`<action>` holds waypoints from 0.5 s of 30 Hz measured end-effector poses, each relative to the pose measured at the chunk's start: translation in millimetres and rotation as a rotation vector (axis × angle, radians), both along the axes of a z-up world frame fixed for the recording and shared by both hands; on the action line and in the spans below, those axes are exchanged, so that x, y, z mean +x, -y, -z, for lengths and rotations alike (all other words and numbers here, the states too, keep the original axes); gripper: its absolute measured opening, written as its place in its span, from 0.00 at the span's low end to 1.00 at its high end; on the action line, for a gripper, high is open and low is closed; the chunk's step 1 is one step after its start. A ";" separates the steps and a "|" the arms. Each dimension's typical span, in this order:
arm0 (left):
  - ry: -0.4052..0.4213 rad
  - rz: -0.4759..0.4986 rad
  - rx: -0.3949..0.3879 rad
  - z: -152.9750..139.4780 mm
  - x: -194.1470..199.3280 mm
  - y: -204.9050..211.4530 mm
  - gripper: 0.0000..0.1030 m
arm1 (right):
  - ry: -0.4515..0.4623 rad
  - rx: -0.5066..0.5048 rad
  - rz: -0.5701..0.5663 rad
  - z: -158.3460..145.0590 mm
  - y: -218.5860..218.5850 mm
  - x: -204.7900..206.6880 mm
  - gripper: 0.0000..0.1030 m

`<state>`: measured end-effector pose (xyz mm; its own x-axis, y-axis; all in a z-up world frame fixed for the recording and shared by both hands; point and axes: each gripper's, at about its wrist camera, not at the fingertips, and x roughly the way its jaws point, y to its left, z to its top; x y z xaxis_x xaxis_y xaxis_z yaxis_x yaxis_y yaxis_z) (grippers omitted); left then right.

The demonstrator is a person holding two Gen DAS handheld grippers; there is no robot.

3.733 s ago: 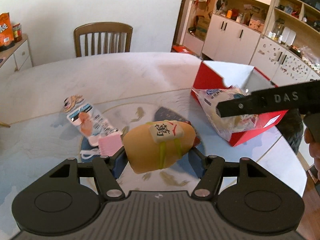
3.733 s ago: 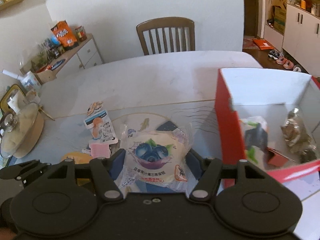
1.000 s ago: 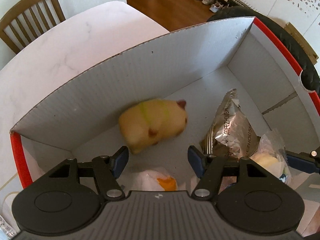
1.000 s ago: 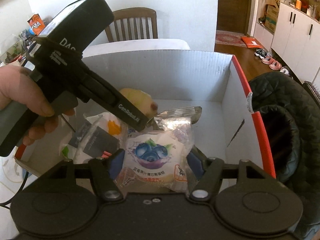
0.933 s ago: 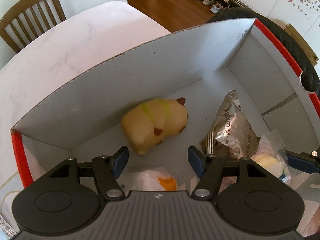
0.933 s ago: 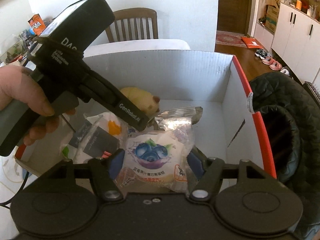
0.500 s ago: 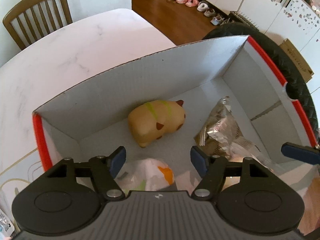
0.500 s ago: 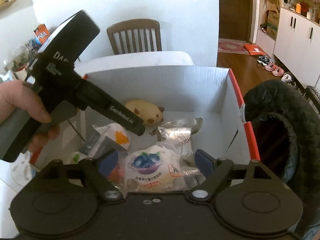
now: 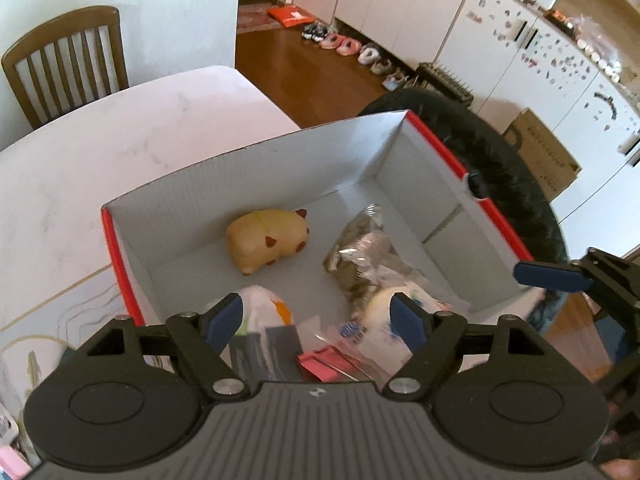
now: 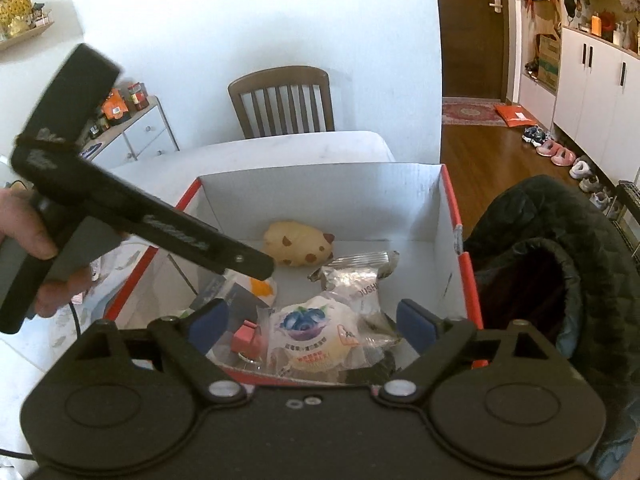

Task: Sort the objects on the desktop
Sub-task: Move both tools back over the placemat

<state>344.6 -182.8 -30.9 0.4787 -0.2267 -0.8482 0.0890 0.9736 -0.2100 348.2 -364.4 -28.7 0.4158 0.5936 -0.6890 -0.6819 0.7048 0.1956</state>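
- Left gripper (image 9: 316, 320): jaws spread, having just been opening; nothing sits between them. It hangs above the red box (image 9: 120, 264), clear of the contents.
- Right gripper (image 10: 314, 320): jaws spread wide, having just been opening; nothing is pinched, and the blueberry bun packet (image 10: 316, 336) lies loose below them at the box's near end.
- Yellow squishy toy (image 9: 266, 240): resting on the box floor near the far wall, apart from both grippers.
- Other contents: silver foil packet (image 9: 356, 256) beside the toy, a white and orange wrapper (image 9: 268, 308), and a small pink item (image 10: 244, 336).
- Progress, as judged: two deposits appear complete. Little of the table (image 9: 120, 128) shows; whether loose objects remain there cannot be told.
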 end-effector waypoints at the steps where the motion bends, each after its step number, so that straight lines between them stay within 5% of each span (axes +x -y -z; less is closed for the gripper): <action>1: 0.005 -0.004 -0.010 -2.1 -3.9 -0.5 0.78 | -0.001 0.000 0.000 -1.5 1.5 -1.5 0.88; 15: 0.118 -0.051 -0.015 -22.0 -74.6 -29.4 0.78 | 0.011 0.023 -0.023 -22.7 2.2 -30.0 0.89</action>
<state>270.0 -153.4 -8.9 0.5865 -0.2114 -0.7819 0.0647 0.9745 -0.2150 318.2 -366.6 -6.0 0.4097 0.6188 -0.6702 -0.7001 0.6844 0.2039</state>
